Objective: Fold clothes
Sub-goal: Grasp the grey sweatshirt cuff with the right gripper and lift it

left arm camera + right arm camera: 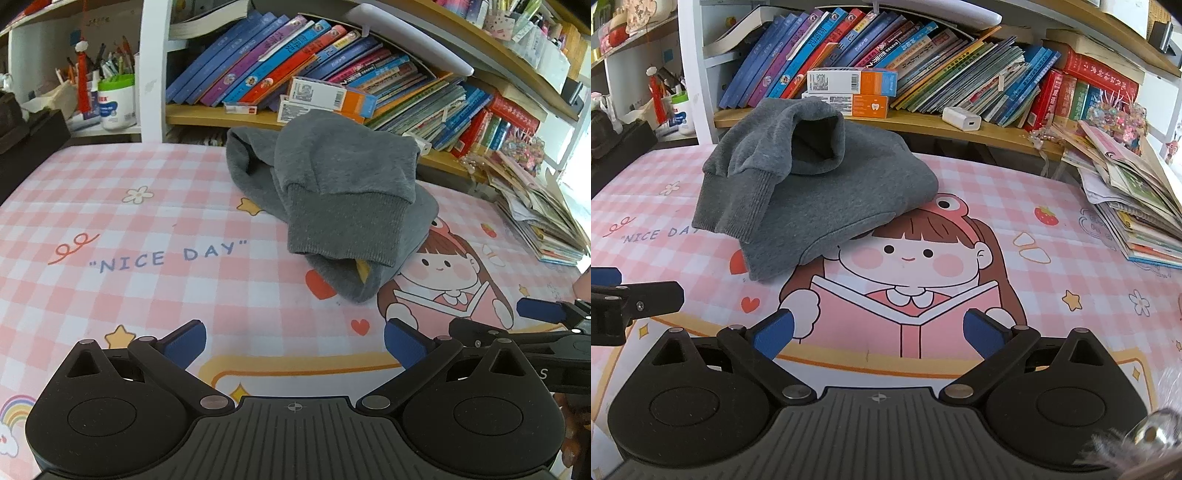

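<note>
A grey sweatshirt [332, 192] lies bundled on the pink checked desk mat [147, 221], a ribbed cuff on top and a bit of yellow showing at its near edge. From the right wrist view the same sweatshirt [812, 184] sits at the mat's far left, with a sleeve opening facing up. My left gripper [295, 343] is open over the mat, well short of the garment, nothing between its blue pads. My right gripper [879, 332] is open too, above the cartoon girl print, also apart from the cloth. Each gripper shows at the edge of the other's view.
A shelf of leaning books [295, 62] runs along the back behind the mat. Two orange-and-white boxes [849, 88] sit just behind the sweatshirt. A white charger [961, 119] rests on the shelf. A pile of booklets [1137, 206] crowds the right edge. A pen cup [116, 99] stands far left.
</note>
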